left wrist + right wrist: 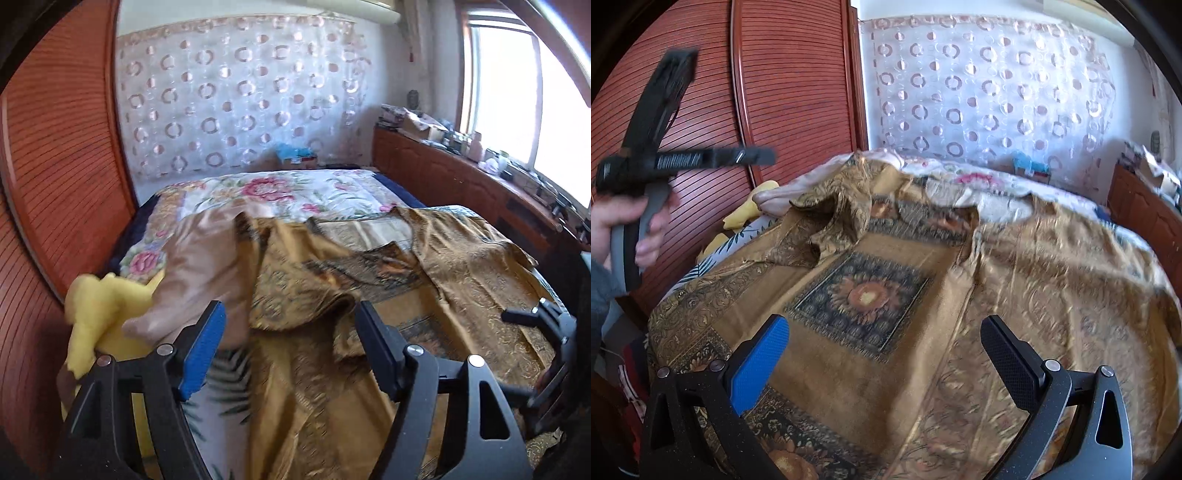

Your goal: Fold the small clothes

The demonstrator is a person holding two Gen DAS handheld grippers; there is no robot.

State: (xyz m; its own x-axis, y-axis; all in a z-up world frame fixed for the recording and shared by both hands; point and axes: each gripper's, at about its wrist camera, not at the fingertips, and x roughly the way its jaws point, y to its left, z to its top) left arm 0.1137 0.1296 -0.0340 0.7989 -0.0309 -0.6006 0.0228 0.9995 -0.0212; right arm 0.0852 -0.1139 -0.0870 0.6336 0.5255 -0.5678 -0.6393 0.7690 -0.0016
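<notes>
A: Where was the garment (886, 280) found?

B: It was spread on the bed (258, 192), gold brocade, front panels thrown open so the lining with the sunflower square (862, 295) was shown. It was probably laid flat like that so folds could be made cleanly.

A: Left gripper (291, 325)?

B: Jaws were seen well apart, nothing between them. It was held above the near left part of the garment, over a rumpled flap (295, 295). In the right view it was seen raised, gripped by the hand (624, 229), clear of the cloth.

A: Right gripper (886, 354)?

B: Also spread wide and empty, hung over the near hem. Whether the cloth was touched could not be told. Both were likely released so a fresh hold could be picked.

A: Orientation?

B: The long axis was run from the near edge of the bed toward the curtain (240, 96). The neck opening (369, 229) was pointed away, the hem kept near the grippers. One panel (472, 251) was laid out flat to the right; the left one was bunched and partly turned over.

A: Anything else?

B: A yellow cloth (99, 306) and a pink pillow (199, 266) were noted just left of the garment. Edges were blurred, so detail was lost there.
</notes>
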